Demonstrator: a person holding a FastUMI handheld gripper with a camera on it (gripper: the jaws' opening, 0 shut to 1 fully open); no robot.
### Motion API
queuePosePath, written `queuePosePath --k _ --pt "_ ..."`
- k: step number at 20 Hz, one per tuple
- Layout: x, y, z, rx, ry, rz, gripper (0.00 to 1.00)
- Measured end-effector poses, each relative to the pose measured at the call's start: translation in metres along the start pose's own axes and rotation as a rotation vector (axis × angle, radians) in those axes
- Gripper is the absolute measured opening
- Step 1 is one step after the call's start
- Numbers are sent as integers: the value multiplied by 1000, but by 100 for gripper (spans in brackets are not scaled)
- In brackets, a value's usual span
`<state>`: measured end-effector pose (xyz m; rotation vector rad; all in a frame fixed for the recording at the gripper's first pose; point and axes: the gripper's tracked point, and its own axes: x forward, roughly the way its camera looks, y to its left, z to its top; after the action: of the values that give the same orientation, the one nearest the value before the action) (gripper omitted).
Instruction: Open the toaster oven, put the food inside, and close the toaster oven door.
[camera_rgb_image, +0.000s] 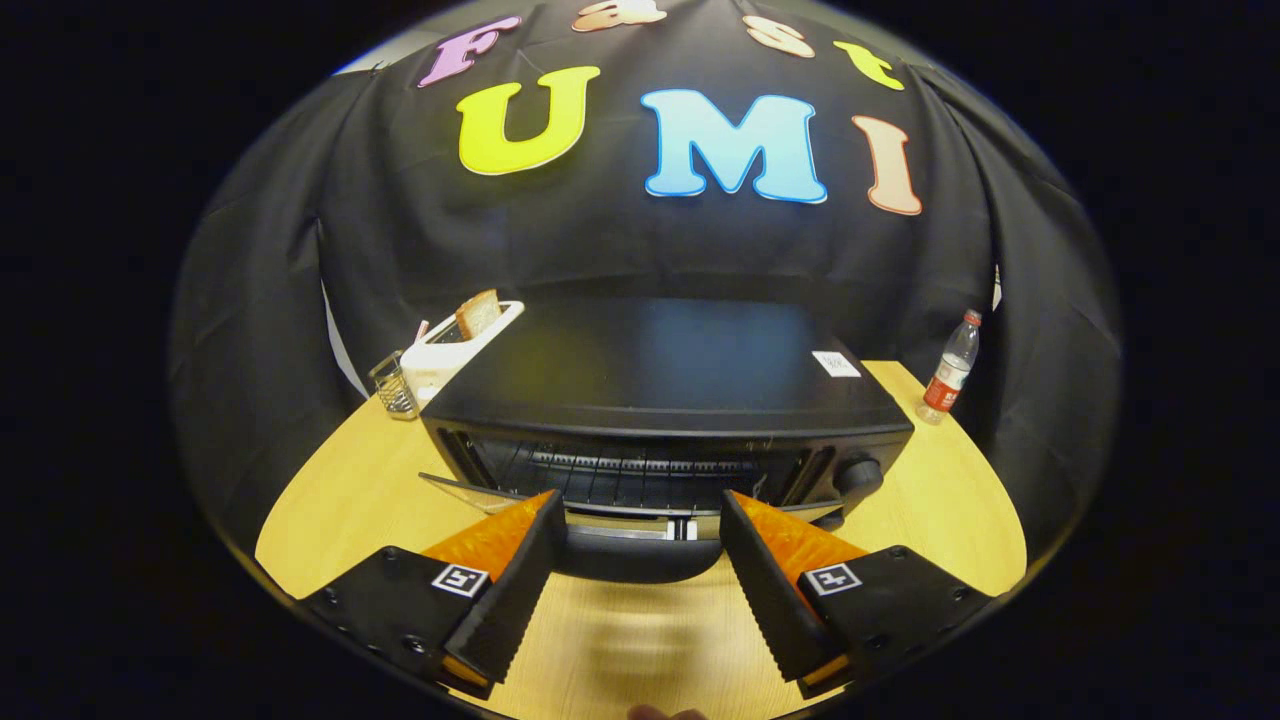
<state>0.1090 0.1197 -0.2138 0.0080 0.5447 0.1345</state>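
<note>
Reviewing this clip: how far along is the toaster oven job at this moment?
Done: the toaster oven door is lowered, and the wire rack inside shows with no food on it. In hand: the tool hangs open, fingers either side of the door's handle, holding nothing. Left: loading the food, perhaps the bread slice in the white toaster beside the oven, then closing the door.

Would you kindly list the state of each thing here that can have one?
Toaster oven door: swung down, open, its handle between the tongs' fingers.
Tongs: open, gripping nothing.
Toaster: a bread slice stands up out of its slot.
Water bottle: upright, capped.
Glass: upright.
</note>
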Motion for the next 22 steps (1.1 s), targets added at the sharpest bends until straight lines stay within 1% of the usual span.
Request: queuePosePath --k 2,5,7,9,14,17,20,22 --pt "-11 2 -16 -22 17 -9 98" --pt "-21 1 -45 -28 74 -13 98" --pt "-26 4 -66 -56 115 -16 98" --pt "-20 3 -83 -66 165 -17 98" --pt "-10 -5 -129 -44 290 -25 99" --pt "-20 -11 -136 -51 331 -20 99" --pt "-34 -25 -125 -87 311 -13 99" --pt "-45 -30 -116 -114 293 26 99"
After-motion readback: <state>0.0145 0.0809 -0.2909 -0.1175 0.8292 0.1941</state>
